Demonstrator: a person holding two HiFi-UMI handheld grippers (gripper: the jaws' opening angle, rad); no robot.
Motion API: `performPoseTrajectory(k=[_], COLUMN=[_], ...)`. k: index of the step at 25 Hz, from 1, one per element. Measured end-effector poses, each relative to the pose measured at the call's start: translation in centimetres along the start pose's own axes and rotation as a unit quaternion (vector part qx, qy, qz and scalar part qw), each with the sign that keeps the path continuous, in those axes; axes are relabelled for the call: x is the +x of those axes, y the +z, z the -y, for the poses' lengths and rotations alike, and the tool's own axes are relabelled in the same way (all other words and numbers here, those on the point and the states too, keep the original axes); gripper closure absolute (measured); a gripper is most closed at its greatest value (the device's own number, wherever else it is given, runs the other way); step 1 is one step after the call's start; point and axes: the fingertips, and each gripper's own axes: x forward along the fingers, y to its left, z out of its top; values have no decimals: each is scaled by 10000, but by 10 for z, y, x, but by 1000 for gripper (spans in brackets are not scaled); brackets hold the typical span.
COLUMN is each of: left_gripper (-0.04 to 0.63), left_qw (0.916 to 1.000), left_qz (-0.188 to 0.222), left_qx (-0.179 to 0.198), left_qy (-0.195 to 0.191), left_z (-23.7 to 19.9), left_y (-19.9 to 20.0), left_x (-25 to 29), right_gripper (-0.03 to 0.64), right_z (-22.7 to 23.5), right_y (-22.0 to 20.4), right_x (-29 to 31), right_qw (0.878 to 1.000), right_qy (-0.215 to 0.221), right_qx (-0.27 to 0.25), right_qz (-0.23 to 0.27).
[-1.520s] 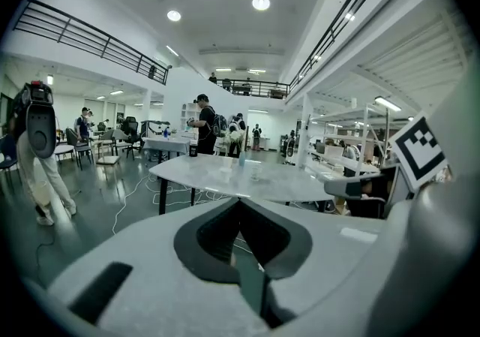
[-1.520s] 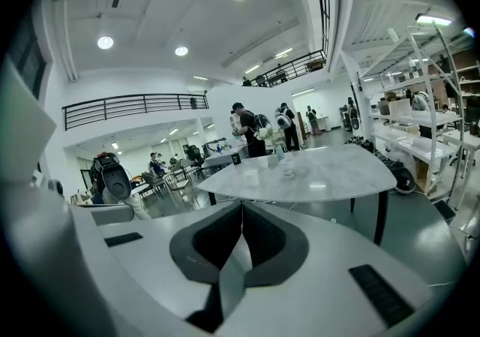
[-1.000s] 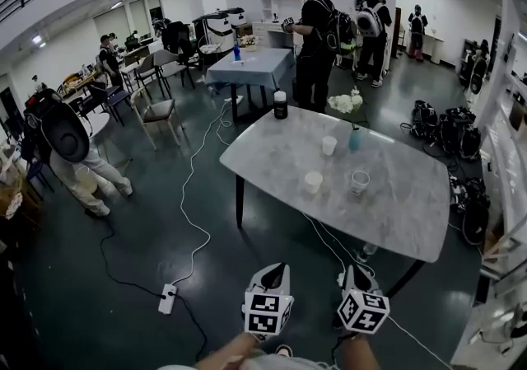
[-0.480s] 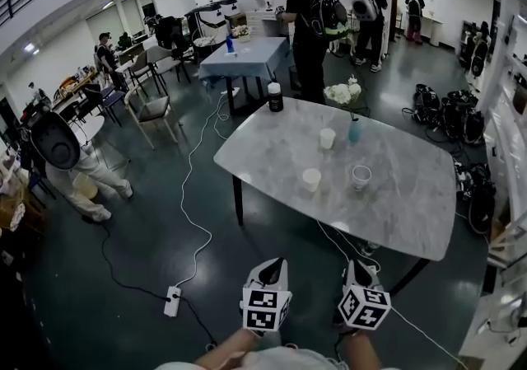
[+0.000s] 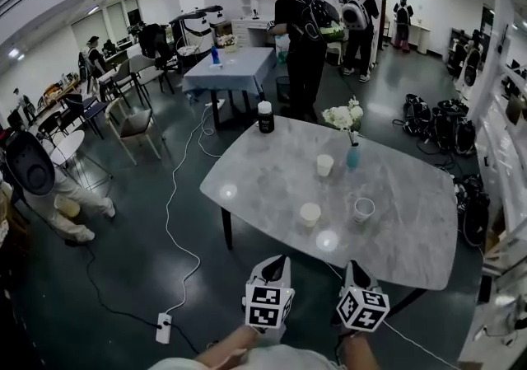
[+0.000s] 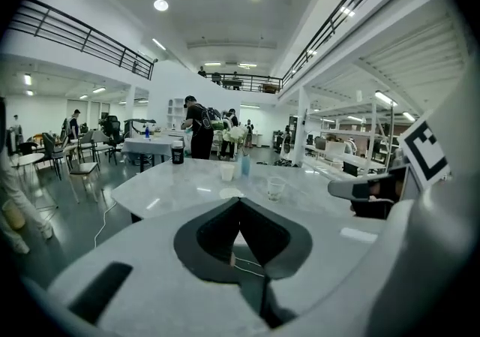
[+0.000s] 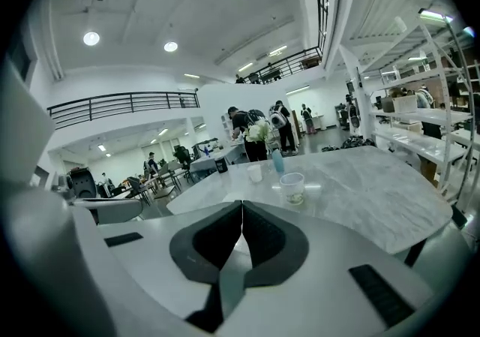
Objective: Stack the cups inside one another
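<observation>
Nearer now, the table (image 5: 263, 170) carries three separate cups (image 5: 310, 213) (none nested); left claw (image 6: 240, 201) and right claw (image 7: 241, 205) closed, empty.

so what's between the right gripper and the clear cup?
Nothing but bare marble. In the right gripper view, the right gripper, jaws together, faces the clear cup across an open stretch of table. The head view shows the same.

Lab hall: mezzanine railing (image 7: 120, 105), shelving racks (image 7: 439, 80), tables (image 5: 395, 195).
</observation>
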Motion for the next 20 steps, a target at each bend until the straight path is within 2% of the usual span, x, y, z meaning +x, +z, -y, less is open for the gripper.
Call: performPoseTrajectory(k=[8,20], left_gripper=[600,600], left_qw=[9996,9972], left_qz=[-179,-359], left_qx=[-72,-197], left_qy=[-189,-624], left_z=[-54,-95], left_y=[29,47], left_x=[72,147], right_gripper=[608,609], right_z=[-7,-11], right_y=[29,51], right_x=[76,144], right_qw=[9993,9969], right_qy=[-279,-718], right_qx=[238,166], right_qz=[-104,-276])
